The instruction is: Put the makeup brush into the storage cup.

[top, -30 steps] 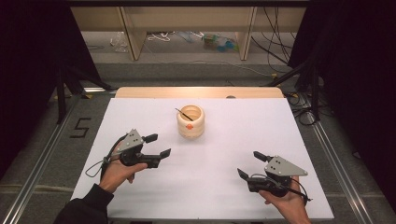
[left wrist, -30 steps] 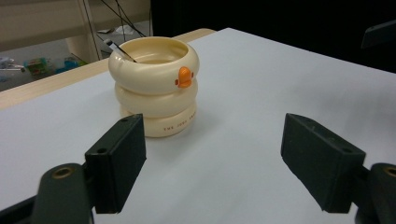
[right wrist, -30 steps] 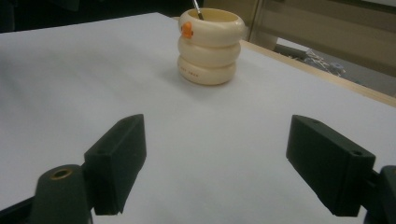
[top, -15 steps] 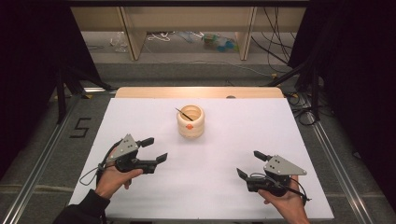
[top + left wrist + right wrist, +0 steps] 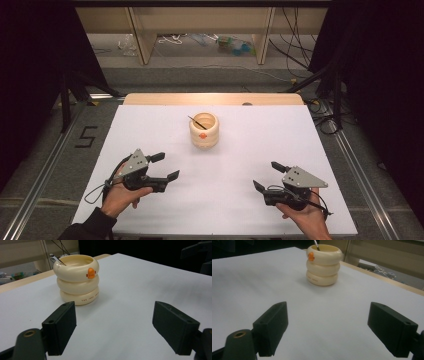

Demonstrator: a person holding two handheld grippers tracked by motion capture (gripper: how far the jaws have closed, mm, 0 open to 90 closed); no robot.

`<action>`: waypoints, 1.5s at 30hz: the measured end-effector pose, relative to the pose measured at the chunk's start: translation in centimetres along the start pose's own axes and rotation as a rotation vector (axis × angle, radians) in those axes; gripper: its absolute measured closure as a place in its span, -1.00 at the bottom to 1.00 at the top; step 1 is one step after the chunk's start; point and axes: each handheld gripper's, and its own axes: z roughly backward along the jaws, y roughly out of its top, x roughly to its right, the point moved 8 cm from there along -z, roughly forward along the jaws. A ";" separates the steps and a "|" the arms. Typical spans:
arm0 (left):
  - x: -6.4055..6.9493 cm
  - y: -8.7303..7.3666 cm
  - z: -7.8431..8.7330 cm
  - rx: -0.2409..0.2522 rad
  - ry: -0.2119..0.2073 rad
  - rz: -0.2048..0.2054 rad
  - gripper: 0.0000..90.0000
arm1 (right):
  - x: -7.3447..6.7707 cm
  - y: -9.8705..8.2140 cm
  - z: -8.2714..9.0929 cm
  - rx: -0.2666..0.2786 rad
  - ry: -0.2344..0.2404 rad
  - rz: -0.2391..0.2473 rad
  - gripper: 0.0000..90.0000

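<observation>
Utensil (image 5: 196, 121) inside cream cup (image 5: 204, 130).

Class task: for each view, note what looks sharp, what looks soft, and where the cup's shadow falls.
High view: evenly lit, cup small but clear. Left gripper view: cup sharp, near jaws soft, faint shadow right of its base. Right gripper view: cup fairly sharp, faint shadow left of its base.

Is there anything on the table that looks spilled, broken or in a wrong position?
Nothing stands out. The cream cup stands upright on the white table, with a thin dark-handled tool leaning inside it and no spill around it. The left gripper and right gripper are open, well apart from the cup.
</observation>
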 end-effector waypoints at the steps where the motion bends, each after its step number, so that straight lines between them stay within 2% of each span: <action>1: 0.0 0.0 0.1 0.001 0.000 -0.003 -0.58 | 0.0 0.0 0.0 0.000 -0.001 -0.001 -0.61; 2: 0.1 0.0 0.1 0.003 0.000 -0.007 -0.58 | 0.1 0.1 0.0 0.012 -0.011 0.011 -0.61; 3: 0.2 -0.1 0.2 0.007 0.004 0.006 -0.58 | 0.1 0.1 0.0 0.012 -0.010 0.010 -0.61; 4: 0.2 -0.1 0.3 0.006 0.001 -0.009 -0.58 | 0.1 0.1 0.0 0.016 -0.011 0.007 -0.61; 7: 0.3 -0.4 0.5 0.009 0.005 -0.004 -0.58 | 0.0 0.0 0.2 -0.009 -0.002 -0.002 -0.61; 8: 0.4 -0.5 0.6 0.007 0.005 0.001 -0.58 | -0.1 0.1 0.0 0.008 -0.002 -0.006 -0.61; 17: 0.3 -1.1 1.5 0.013 0.028 0.001 -0.58 | 0.2 0.0 0.0 0.017 -0.016 0.006 -0.60; 19: 0.4 -1.2 1.5 0.014 0.030 0.014 -0.58 | 0.2 0.0 0.0 0.016 -0.017 0.004 -0.60; 20: 0.3 -1.3 1.6 0.009 0.026 -0.005 -0.58 | 0.2 0.0 0.0 0.015 -0.017 0.005 -0.60; 27: 0.0 -1.4 1.9 0.014 0.039 0.001 -0.58 | 0.2 0.0 0.0 0.015 -0.015 0.006 -0.60; 29: 0.2 -1.4 1.9 0.016 0.037 0.011 -0.58 | 0.2 0.0 0.0 0.014 -0.015 0.006 -0.60; 36: 0.2 -1.4 1.9 0.023 0.035 -0.004 -0.58 | 0.2 0.0 0.0 0.015 -0.016 0.006 -0.60; 38: 0.1 -1.5 1.8 0.022 0.040 0.013 -0.58 | 0.1 -0.1 0.0 0.007 -0.011 -0.004 -0.60; 41: 0.2 -1.4 1.9 0.032 0.037 0.013 -0.58 | 0.1 -0.1 0.2 0.000 -0.008 -0.008 -0.60; 42: 0.2 -1.3 1.9 0.035 0.036 0.011 -0.58 | 0.3 0.0 0.1 0.019 -0.017 0.004 -0.60; 43: 0.2 -1.3 1.9 0.036 0.034 0.005 -0.58 | 0.1 -0.1 0.1 0.000 -0.008 -0.007 -0.60; 44: 0.3 -1.3 1.9 0.038 0.032 0.010 -0.58 | 0.2 0.0 0.0 0.017 -0.018 0.002 -0.60; 45: 0.3 -1.2 1.9 0.037 0.031 -0.004 -0.58 | 0.2 0.0 0.0 0.012 -0.018 0.006 -0.60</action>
